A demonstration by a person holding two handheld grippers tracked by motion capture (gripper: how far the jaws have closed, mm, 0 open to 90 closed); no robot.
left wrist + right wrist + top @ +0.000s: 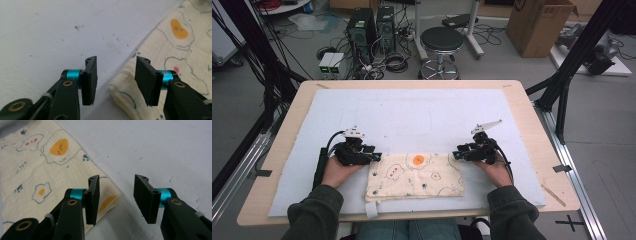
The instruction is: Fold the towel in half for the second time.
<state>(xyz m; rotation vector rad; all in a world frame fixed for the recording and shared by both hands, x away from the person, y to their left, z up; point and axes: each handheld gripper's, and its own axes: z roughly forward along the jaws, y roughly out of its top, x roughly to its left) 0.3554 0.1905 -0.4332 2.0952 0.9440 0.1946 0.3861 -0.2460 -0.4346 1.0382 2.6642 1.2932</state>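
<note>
Two grippers at the far corners of a folded cloth.

The left gripper (377, 157) stood spread at the cloth's (414, 176) far-left corner, that corner lying between its jaws, unpinched; the right gripper (456, 155) stood likewise spread over the far-right corner, one jaw above the fabric. The egg-printed cloth lay flat at 6 o'clock on the white mat (412, 115) covering the worktop (532, 125), between both hands.

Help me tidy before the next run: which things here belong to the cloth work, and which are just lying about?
In the job:
folded egg-print cloth
left gripper, open at its far left corner
right gripper, open at its far right corner
white mat

Lying about:
wooden stick
black stool
cardboard box
</note>
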